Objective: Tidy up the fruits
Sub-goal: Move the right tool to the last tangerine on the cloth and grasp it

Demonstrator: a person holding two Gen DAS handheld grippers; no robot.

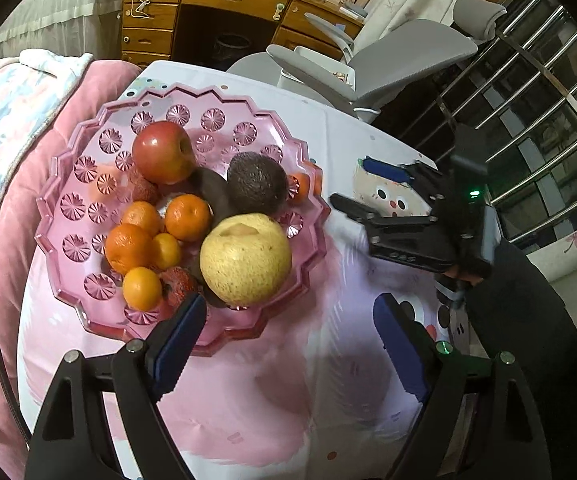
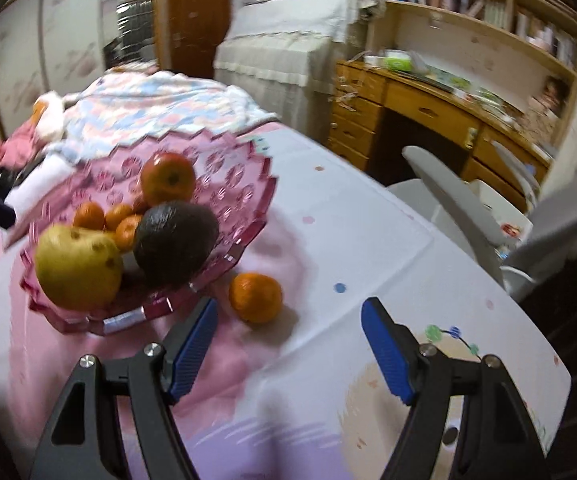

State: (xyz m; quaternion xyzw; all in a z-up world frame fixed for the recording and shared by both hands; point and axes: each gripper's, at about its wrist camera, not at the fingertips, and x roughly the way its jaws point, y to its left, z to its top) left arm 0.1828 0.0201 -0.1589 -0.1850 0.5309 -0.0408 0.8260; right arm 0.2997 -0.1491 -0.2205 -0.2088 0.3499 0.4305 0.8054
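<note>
One tangerine (image 2: 255,297) lying lower centre beside bowl (image 2: 224,258) | right gripper (image 2: 288,344) gaping empty | risk: nudging it, rolling off worktop (image 2: 368,240)

The bowl (image 1: 88,208) looked like glossy translucent pink plastic or glass with cut starbursts. The apple (image 1: 163,151) had smooth, shiny skin; the avocado (image 1: 257,182) was matt and pebbly; the pear (image 1: 245,259) finely rough. The tablecloth (image 1: 272,380) was smooth printed cloth, the desk (image 2: 420,108) varnished wood
</note>
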